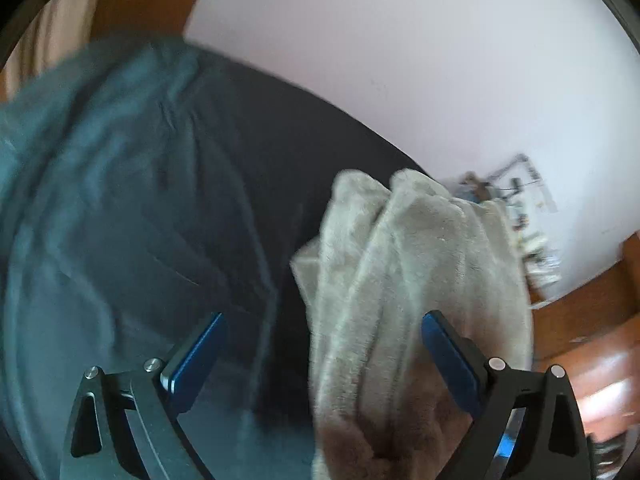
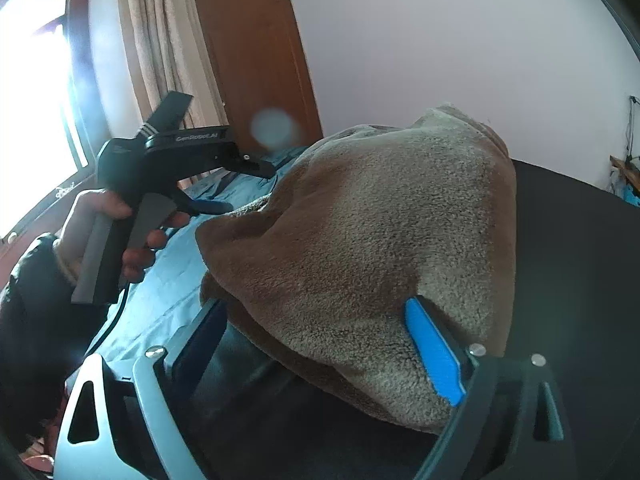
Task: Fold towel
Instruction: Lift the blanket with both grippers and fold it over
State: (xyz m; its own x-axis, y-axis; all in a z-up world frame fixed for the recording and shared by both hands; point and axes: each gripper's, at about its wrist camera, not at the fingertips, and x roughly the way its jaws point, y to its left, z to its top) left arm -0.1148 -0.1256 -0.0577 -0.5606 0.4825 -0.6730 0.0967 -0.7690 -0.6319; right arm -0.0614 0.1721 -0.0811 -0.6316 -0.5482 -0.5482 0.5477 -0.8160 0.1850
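Left wrist: left gripper (image 1: 322,344) gaping wide, beige towel (image 1: 404,280) bunched between the jaws, unclamped, above the blue bedding (image 1: 100,184); right wrist: right gripper (image 2: 320,328) spread too, towel (image 2: 380,240) draped over; better to pinch a corner first.

The left wrist view looks forward between its own fingers (image 1: 196,360), down and across the blue sheet (image 1: 100,200) toward a white wall (image 1: 440,60), with the towel (image 1: 408,280) close on its right. The right wrist view sits very near the towel (image 2: 380,240), which fills its middle, and faces left across the bed toward a window (image 2: 36,100), curtain (image 2: 160,40) and the left gripper (image 2: 240,188) held in a hand (image 2: 104,232). Both views share the towel, the blue sheet (image 2: 160,280) and the white wall (image 2: 460,40).
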